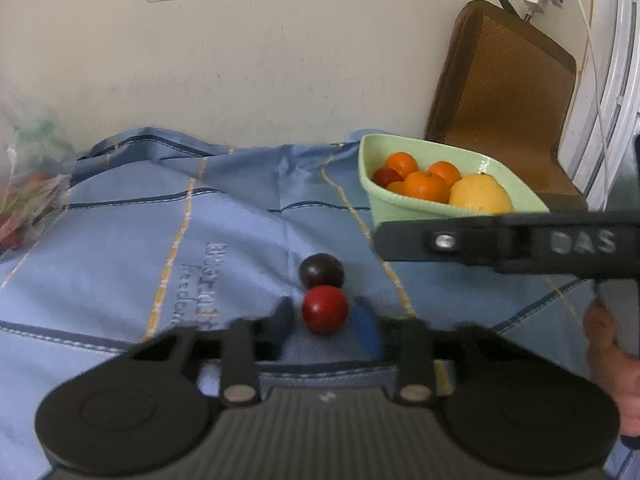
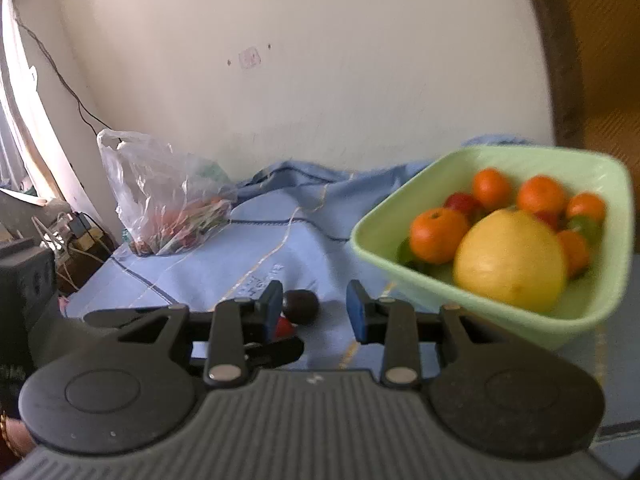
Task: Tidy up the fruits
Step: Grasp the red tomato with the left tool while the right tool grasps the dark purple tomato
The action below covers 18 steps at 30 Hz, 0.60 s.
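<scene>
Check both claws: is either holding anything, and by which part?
The left claw pinches the small red fruit across its sides, low over the blue cloth. The right claw is open and holds nothing.

My left gripper (image 1: 325,316) and right gripper (image 2: 314,308): matte black, ribbed grey base, silver screws, blue pads (image 2: 357,312); "DAS" lettering mid-right.

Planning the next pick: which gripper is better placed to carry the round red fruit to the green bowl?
Left. The left gripper is shut on the round red fruit; the right gripper stands open and empty behind the dark round fruit.
</scene>
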### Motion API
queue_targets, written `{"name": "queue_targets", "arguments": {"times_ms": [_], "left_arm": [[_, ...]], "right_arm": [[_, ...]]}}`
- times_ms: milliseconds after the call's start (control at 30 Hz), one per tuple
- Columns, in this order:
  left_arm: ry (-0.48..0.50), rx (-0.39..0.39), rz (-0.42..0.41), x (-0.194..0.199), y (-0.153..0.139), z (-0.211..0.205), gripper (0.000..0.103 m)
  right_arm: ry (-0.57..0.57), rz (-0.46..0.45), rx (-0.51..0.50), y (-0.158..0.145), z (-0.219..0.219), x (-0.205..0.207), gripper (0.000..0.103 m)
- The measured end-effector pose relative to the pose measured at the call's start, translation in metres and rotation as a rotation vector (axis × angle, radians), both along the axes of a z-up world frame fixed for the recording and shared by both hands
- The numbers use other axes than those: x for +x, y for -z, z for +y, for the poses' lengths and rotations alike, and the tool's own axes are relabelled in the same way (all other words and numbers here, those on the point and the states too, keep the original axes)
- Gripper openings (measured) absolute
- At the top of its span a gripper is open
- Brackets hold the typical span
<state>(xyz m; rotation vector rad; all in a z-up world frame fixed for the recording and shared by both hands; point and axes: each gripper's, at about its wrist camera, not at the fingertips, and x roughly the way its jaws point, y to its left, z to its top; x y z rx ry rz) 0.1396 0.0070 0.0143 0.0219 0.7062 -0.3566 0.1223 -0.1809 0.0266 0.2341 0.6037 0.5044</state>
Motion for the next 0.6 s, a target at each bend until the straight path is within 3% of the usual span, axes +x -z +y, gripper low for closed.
{"name": "queue_targets", "arguments": {"times_ms": [133,200,333,367,600], "left_arm": [[0.005,-0.013,-0.004,-0.019,-0.004,0.009,0.027],[0.011,-0.012,-0.005,-0.031,-0.004,0.012,0.027],[0.011,-0.030,-0.010,-0.050,-0.003,0.019,0.027],[0.009,-0.036,-0.008,-0.052,-0.004,0.020,0.027],[0.069,-0.085,0.009,-0.065,-0.006,0.012,0.027]], "right_arm": [[-0.021,0.050,0.026,0.009,0.016,0.013,0.040],[-0.022,0.060,0.018,0.015,0.025,0.019,0.046],[-0.030,0.083,-0.048,0.026,0.037,0.023,0.040],[-0.021,0.070,-0.059,0.025,0.037,0.022,0.030],[-0.020,-0.039,-0.152,0.009,0.013,-0.027,0.030]]}}
